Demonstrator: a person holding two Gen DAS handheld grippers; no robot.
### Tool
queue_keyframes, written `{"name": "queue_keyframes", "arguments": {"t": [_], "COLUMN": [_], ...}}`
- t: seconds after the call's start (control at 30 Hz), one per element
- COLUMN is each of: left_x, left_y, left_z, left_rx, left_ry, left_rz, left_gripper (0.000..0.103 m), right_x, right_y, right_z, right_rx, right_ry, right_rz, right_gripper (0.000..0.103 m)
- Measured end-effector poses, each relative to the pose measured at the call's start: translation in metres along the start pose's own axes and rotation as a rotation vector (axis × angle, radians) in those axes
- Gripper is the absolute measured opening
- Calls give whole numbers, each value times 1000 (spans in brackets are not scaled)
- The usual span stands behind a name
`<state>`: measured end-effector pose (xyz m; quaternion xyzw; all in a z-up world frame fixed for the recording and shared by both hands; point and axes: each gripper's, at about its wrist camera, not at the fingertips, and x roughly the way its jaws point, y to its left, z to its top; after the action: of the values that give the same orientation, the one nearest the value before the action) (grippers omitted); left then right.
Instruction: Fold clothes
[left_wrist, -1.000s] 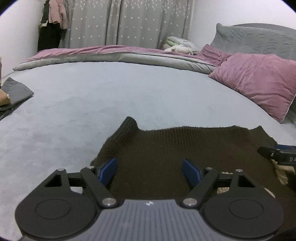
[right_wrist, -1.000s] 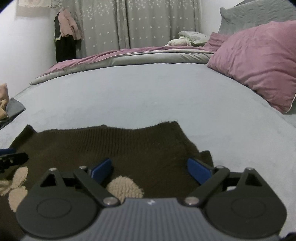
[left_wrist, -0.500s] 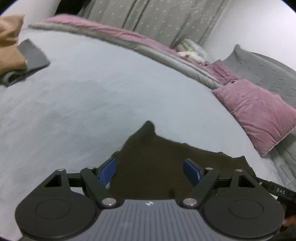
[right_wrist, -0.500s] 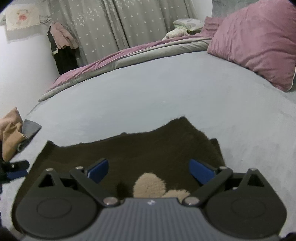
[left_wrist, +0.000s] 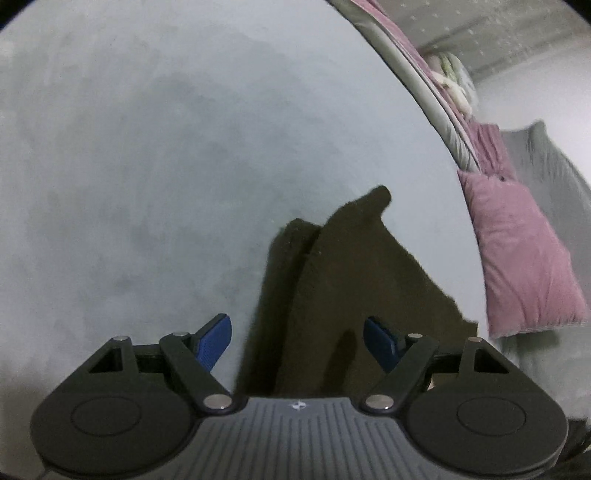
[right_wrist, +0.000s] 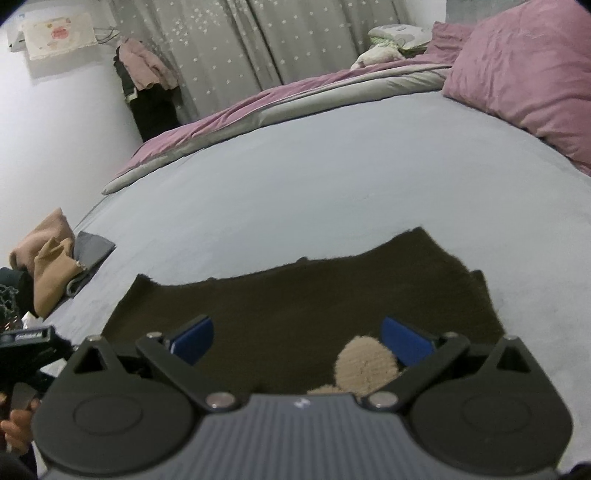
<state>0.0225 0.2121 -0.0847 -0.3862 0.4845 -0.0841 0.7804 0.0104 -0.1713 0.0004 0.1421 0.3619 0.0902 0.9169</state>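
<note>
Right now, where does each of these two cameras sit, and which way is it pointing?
Left wrist: sits on the left gripper, rolled sideways, facing the dark brown knitted sweater on the grey bed sheet; its open blue-padded fingers show.
Right wrist: sits on the right gripper, facing across the bed to the starred grey curtain; its open fingers show.
Shared: the sweater, the sheet, the pink velvet pillow.

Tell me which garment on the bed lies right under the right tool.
The dark brown sweater, spread flat beneath the right tool; the tan garment and grey one lie bunched at the bed's left edge.
</note>
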Motion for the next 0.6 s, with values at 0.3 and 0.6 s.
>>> {"name": "queue_keyframes", "arguments": {"t": [0.3, 0.6], "left_x": [9, 11], "left_y": [-7, -14], "left_z": [-11, -18], "left_rx": [60, 46], "left_ry": [-25, -60], "left_rz": [13, 44], "left_gripper": [78, 55], "right_x": [6, 18], "right_y": [17, 37], "right_z": [1, -1], "right_rx": [15, -1], "right_ry": [44, 112], "right_rz": [91, 173], "right_gripper": [95, 61]}}
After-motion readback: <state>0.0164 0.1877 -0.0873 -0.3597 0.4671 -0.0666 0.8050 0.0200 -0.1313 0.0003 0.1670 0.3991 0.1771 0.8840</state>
